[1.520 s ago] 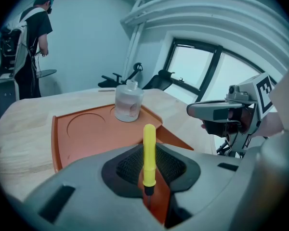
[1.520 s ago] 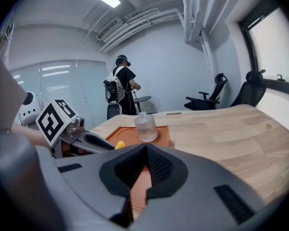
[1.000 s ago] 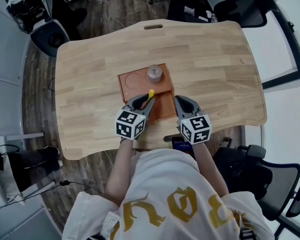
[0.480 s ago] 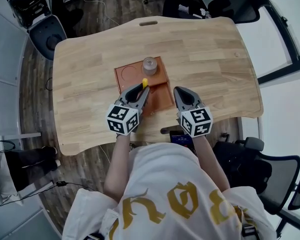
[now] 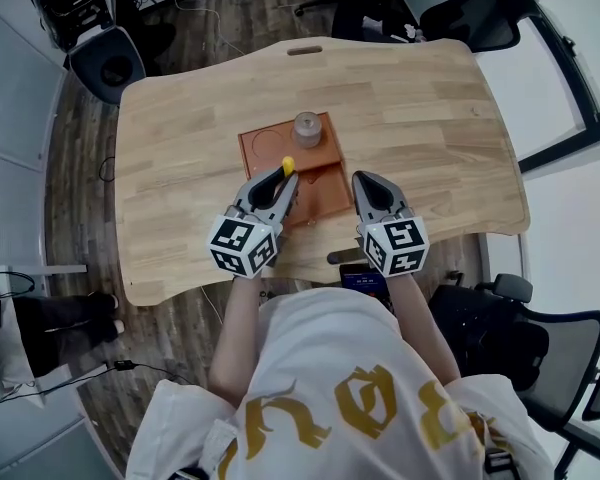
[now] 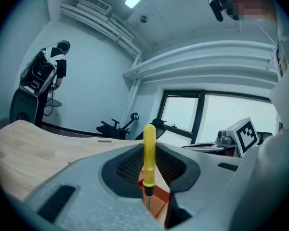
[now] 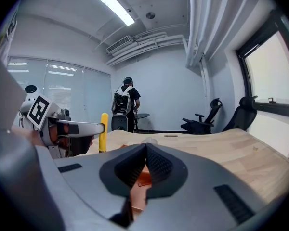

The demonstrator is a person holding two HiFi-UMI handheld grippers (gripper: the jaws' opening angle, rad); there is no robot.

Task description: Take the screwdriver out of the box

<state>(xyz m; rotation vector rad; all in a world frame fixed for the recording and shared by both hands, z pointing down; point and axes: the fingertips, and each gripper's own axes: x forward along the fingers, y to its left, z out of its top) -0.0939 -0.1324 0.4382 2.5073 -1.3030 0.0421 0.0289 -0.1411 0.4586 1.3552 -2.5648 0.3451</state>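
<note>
A screwdriver with a yellow handle [image 5: 288, 164] stands upright, handle up, with my left gripper [image 5: 283, 182] shut on it where handle meets shank. In the left gripper view the screwdriver [image 6: 149, 153] rises between the pads, its thin shank pointing down at the left gripper [image 6: 148, 189]. It hangs above the near part of the open orange box [image 5: 323, 194] on the wooden table [image 5: 420, 118]. My right gripper [image 5: 364, 184] hovers to the right of the box, shut with nothing in it. From the right gripper [image 7: 145, 150] view the screwdriver [image 7: 104, 131] shows at the left.
A clear round container [image 5: 307, 128] sits in the far half of the box beside a round recess [image 5: 267, 149]. A dark phone [image 5: 364, 279] lies by the table's near edge. Office chairs [image 5: 480, 18] stand beyond the table. A person [image 7: 126, 107] stands far off.
Both grippers have risen. The left one has lifted the screwdriver up from the box, its handle now standing more upright. The right stays shut and empty.
</note>
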